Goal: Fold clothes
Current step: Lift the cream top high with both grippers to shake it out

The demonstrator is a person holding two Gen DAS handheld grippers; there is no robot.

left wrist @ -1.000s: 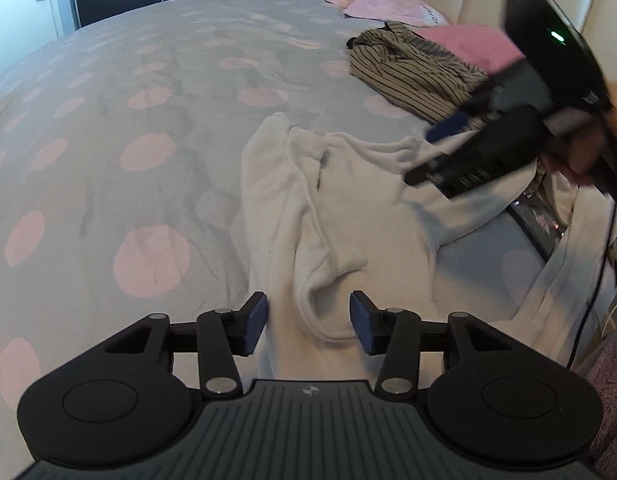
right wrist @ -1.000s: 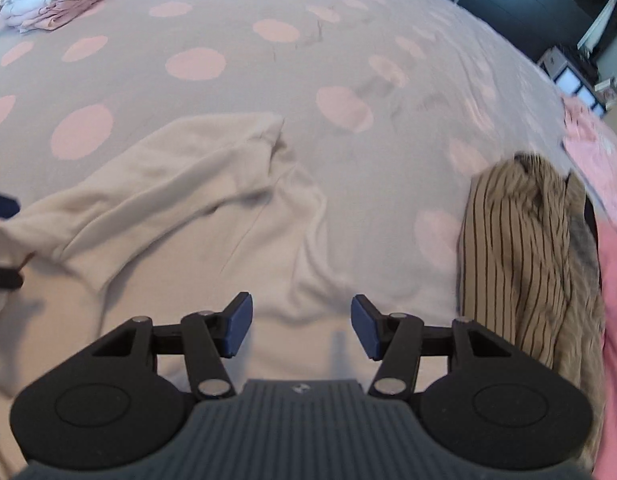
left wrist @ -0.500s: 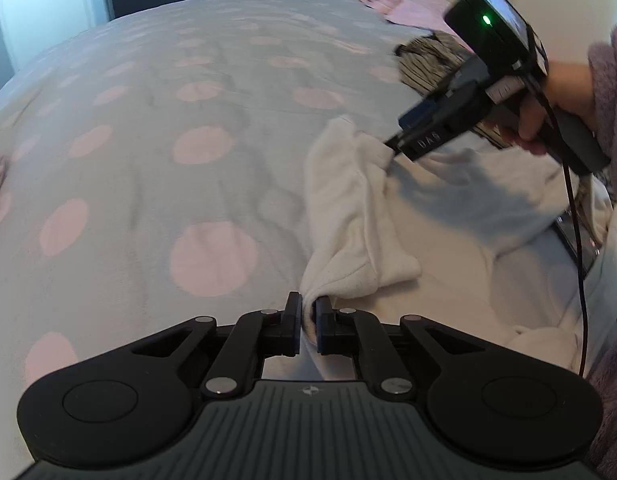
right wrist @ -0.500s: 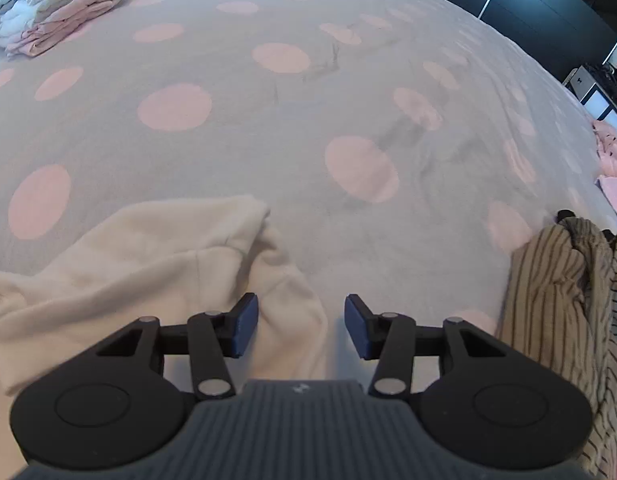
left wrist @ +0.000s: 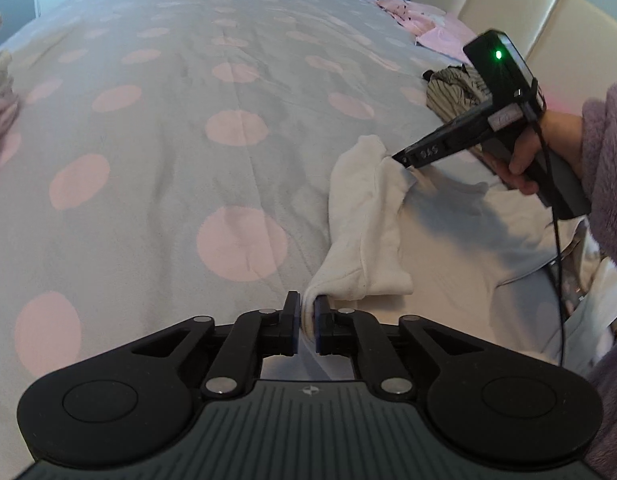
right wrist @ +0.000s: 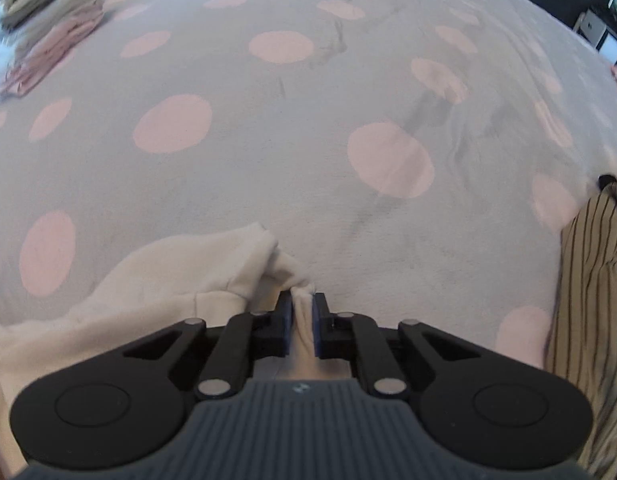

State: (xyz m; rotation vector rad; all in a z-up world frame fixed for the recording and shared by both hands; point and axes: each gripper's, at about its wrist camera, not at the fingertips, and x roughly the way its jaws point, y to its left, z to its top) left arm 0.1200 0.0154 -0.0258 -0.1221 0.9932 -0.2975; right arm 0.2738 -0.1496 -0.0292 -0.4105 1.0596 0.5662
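A cream-white garment [left wrist: 364, 216] lies crumpled on the grey bedspread with pink dots [left wrist: 188, 120]. My left gripper [left wrist: 306, 308] has the near corner of the garment pinched between its pads, and its jaws are opening slightly. In the left wrist view my right gripper [left wrist: 404, 160], held by a hand [left wrist: 548, 140] in a purple fleece sleeve, bites the garment's far corner. In the right wrist view the right gripper [right wrist: 301, 304] has a fold of the white garment [right wrist: 156, 280] between its pads, and its jaws are closing on it.
A brown striped garment [left wrist: 452, 88] [right wrist: 588, 272] lies bunched to the right. Pink clothes [left wrist: 424, 24] sit near the cream headboard [left wrist: 528, 12]. A stack of folded clothes [right wrist: 48, 20] rests at the far left of the bed. A black cable hangs from the right gripper.
Both grippers went from open to pinched on the white garment: the left on its near corner, then the right on its far corner. The garment has been drawn out lengthwise between them.
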